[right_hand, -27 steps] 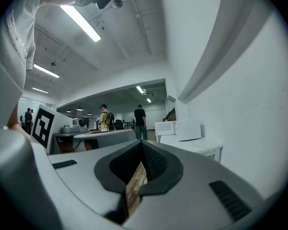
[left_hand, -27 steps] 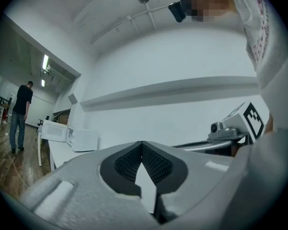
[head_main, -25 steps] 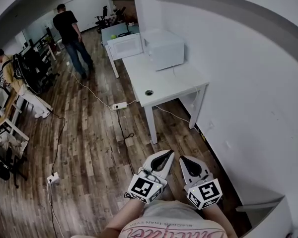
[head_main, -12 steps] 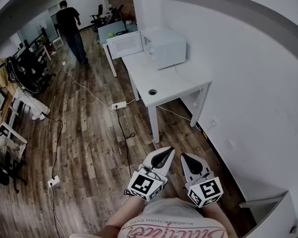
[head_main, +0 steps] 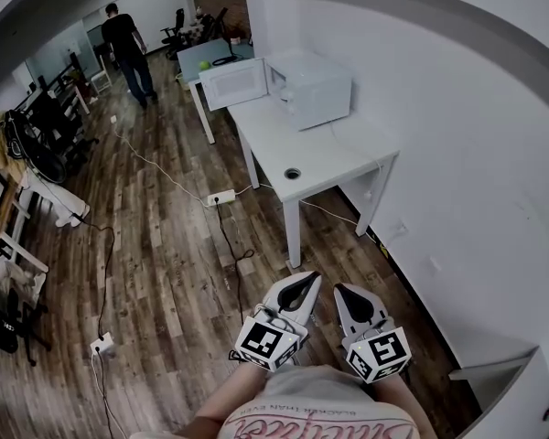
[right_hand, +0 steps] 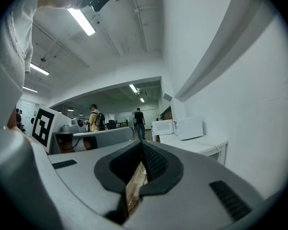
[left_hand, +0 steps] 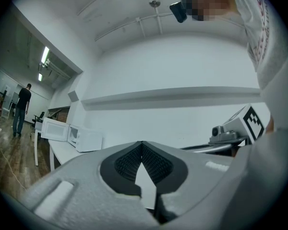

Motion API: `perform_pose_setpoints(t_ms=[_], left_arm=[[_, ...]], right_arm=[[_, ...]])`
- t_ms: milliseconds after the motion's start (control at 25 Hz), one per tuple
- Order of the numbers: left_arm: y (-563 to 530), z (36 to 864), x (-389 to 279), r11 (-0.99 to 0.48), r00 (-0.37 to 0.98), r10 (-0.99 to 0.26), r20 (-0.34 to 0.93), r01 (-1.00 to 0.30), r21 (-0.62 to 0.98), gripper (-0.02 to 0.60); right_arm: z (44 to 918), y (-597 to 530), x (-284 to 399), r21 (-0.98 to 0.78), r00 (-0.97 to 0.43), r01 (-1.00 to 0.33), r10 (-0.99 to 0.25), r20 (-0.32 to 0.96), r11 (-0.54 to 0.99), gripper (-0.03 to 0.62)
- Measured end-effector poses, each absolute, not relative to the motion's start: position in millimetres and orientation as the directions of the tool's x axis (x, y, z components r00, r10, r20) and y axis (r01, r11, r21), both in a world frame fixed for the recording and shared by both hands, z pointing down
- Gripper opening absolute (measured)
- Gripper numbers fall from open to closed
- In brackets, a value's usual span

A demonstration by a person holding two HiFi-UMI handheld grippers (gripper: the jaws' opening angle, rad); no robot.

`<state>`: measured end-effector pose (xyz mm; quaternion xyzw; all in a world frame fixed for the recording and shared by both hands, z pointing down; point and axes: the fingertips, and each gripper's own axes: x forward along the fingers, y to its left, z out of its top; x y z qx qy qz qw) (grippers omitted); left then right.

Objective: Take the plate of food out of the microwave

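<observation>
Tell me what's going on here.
A person stands on the wood floor holding the left tongs and right tongs out in front, both shut and empty. The microwave sits ahead on a white table by the wall, its door swung open. What's inside can't be made out from here, and nothing is being touched.

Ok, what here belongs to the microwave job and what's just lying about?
Job: white box microwave, door open; white rectangular table beneath it; left gripper; right gripper.
Lying about: white power strip on wooden floor; black cables.

wood floor [head_main: 165, 273], wht wall [head_main: 457, 154], wht table [head_main: 329, 154]
</observation>
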<state>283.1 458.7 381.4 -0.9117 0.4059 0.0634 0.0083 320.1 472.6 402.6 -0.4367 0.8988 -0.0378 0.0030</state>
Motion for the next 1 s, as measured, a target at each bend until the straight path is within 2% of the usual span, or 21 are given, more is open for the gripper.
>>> perform_pose_setpoints(t_ms=[440, 1000], left_arm=[[445.9, 388.9, 217.3, -0.654, 0.646, -0.753, -0.123, -0.756, 0.034, 0.005], [441.1, 394.0, 189.1, -0.623, 0.614, -0.781, -0.114, -0.780, 0.061, 0.005]], right_arm=[[410.7, 458.4, 255.2, -0.078, -0.630, -0.776, -0.774, 0.054, 0.626, 0.012], [408.5, 449.3, 224.5, -0.078, -0.663, -0.748, -0.745, 0.075, 0.659, 0.012]])
